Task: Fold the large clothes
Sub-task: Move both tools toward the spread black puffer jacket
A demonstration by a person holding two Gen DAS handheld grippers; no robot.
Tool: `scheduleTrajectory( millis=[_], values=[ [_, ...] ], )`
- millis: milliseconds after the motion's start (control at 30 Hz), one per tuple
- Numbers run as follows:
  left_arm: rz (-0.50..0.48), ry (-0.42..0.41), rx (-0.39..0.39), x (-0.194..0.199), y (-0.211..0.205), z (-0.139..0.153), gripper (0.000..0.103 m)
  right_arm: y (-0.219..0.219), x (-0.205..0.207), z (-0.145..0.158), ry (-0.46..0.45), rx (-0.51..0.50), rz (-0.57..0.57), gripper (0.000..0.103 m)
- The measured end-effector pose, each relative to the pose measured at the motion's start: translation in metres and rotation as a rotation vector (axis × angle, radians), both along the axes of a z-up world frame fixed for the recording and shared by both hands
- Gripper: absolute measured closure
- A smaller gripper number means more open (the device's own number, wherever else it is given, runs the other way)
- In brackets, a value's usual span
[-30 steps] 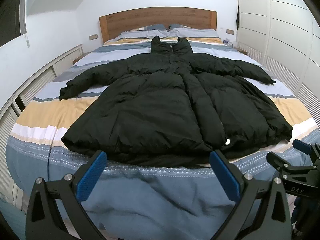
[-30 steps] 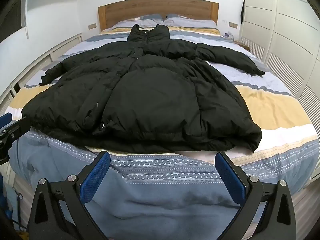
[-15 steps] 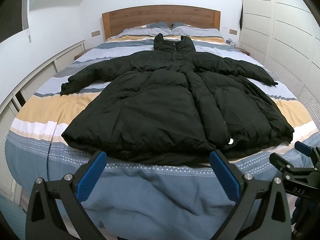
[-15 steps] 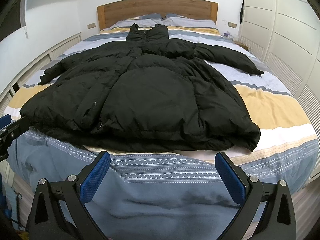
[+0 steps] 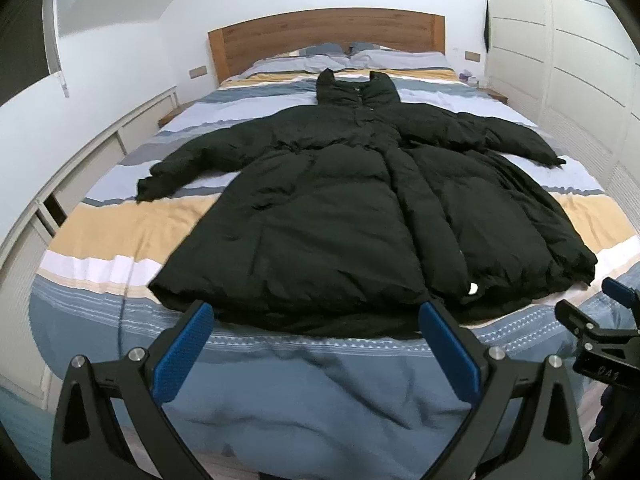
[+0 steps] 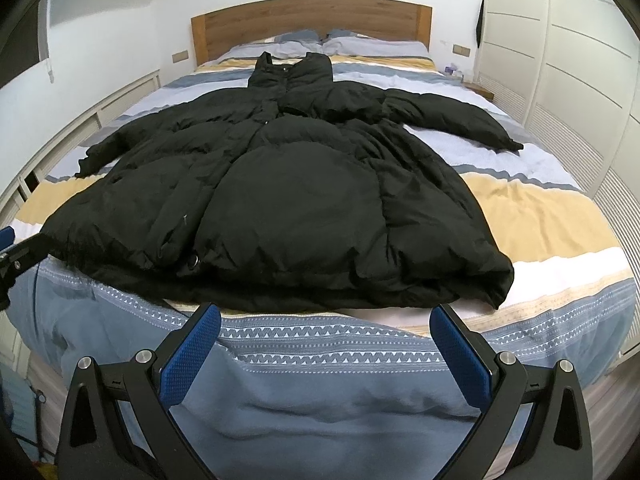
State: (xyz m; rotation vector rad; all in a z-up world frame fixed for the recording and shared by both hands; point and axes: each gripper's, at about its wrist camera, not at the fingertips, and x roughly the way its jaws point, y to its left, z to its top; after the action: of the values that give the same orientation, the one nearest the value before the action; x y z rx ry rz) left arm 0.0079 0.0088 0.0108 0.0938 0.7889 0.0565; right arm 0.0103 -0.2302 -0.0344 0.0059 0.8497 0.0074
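The bed (image 5: 100, 236) carries the black puffer coat (image 5: 340, 216) spread flat, collar toward twelve o'clock, hem at six. The left tool (image 5: 316, 344) and right tool (image 6: 326, 340) hover before the hem, jaws apart and empty. Slippery padding could slide or spring back from a shallow pinch. No containers show.

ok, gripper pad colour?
Blue, textured, on the left gripper and the right gripper; clearest in the right wrist view.
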Motion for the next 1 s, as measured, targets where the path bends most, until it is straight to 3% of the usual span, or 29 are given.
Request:
scheduleTrajectory(
  millis=[333, 1000],
  values=[
    [0.010, -0.055, -0.008, -0.003, 0.012, 0.022, 0.000, 0.004, 0.009, 0.009, -0.021, -0.019, 0.029, 0.001],
    [0.010, -0.068, -0.031, 0.004, 0.019, 0.029, 0.000, 0.014, 0.023, 0.013, -0.031, -0.034, 0.072, 0.001]
  ],
)
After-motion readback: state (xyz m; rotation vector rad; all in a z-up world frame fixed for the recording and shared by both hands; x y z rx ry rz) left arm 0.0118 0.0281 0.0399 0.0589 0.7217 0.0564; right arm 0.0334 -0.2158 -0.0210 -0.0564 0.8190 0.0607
